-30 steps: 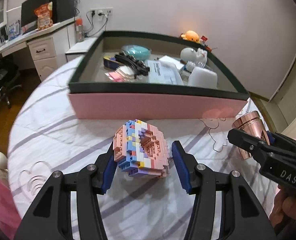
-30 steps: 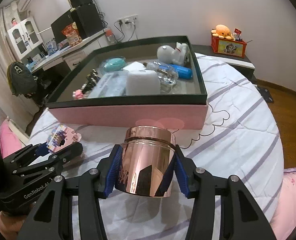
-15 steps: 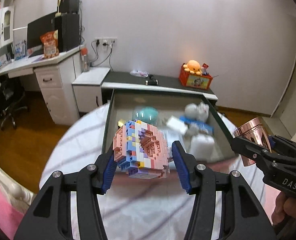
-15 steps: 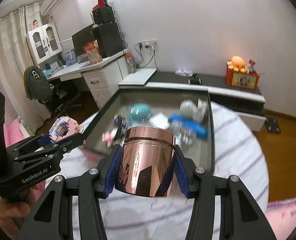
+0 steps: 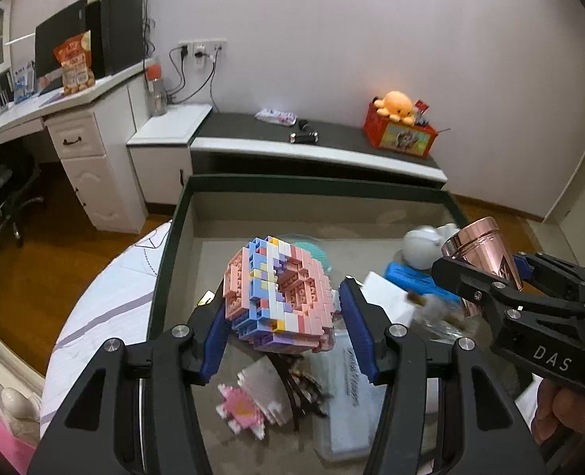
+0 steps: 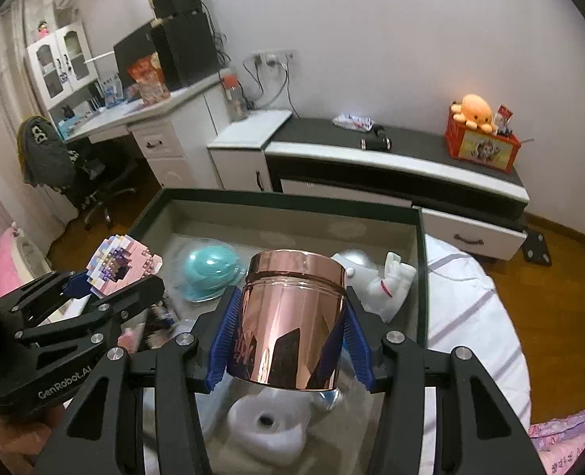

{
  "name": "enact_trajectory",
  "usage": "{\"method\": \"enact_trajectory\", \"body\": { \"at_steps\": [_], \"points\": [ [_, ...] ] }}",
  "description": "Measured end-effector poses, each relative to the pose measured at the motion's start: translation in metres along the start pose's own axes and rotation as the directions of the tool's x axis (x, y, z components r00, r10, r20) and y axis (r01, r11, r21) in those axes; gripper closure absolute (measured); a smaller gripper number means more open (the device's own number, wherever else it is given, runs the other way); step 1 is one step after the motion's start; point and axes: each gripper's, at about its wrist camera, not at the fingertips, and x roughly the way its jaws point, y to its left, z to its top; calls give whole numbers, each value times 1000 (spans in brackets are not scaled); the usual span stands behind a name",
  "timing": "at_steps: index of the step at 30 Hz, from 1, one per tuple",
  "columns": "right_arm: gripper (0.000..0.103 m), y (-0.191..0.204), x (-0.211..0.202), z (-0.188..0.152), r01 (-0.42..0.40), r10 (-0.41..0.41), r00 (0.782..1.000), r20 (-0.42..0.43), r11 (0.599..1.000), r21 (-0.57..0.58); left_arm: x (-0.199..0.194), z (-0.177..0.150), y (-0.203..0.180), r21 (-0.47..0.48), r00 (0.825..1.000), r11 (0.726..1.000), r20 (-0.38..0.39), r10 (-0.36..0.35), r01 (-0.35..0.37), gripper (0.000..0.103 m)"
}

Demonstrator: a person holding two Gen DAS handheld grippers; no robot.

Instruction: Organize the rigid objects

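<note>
In the left wrist view, your left gripper (image 5: 282,318) holds the pastel brick model (image 5: 278,297) between its blue pads, above the box (image 5: 173,237) near its left wall.

In the right wrist view, your right gripper (image 6: 290,340) clamps the copper canister (image 6: 292,318), above the box's middle, near its right wall.

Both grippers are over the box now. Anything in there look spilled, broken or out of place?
Nothing stands out. The block model sits intact in the left gripper, the copper canister upright in the right gripper. The box holds loosely jumbled items, none visibly damaged.
</note>
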Motion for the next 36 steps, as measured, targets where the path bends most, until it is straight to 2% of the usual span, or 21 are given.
{"method": "enact_trajectory", "body": {
  "at_steps": [6,8,9,10,14,17,18,21,27,31,36],
  "points": [
    [51,-5,21,-2,-6,6,999,-36,1000,6,18,-4,1,4,998,999,-47,37,-36,47],
    [42,-6,23,-2,-3,3,999,-42,1000,3,18,-6,1,8,997,999,-54,51,-50,31],
    [31,-6,22,-3,-8,8,999,-38,1000,6,15,-7,0,15,997,998,-39,62,-61,29],
    [24,-8,19,-3,-10,11,999,-31,1000,13,13,-7,0,19,997,997,-30,76,-75,25],
    [20,-12,8,-7,-38,39,999,-15,998,51,-1,-10,4,7,996,996,-1,94,-94,10],
    [8,-14,-6,-9,-37,35,999,19,996,82,-18,-13,6,-1,993,994,40,111,-111,2],
    [0,-16,-14,-11,-47,43,998,41,993,105,-24,-14,6,-1,992,993,54,115,-115,0],
    [0,-21,-30,-13,-95,84,994,69,980,174,-46,-17,7,-1,986,991,95,135,-135,0],
    [0,-11,-64,-19,-82,65,994,88,976,201,-90,-25,1,-1,973,985,152,173,-175,0],
    [0,3,-106,-31,-28,4,991,137,984,177,-130,-37,-6,-9,963,982,197,185,-187,0],
    [0,27,-169,-60,52,-80,971,227,991,124,-192,-64,-11,-33,949,984,260,177,-174,0]
  ]
}}
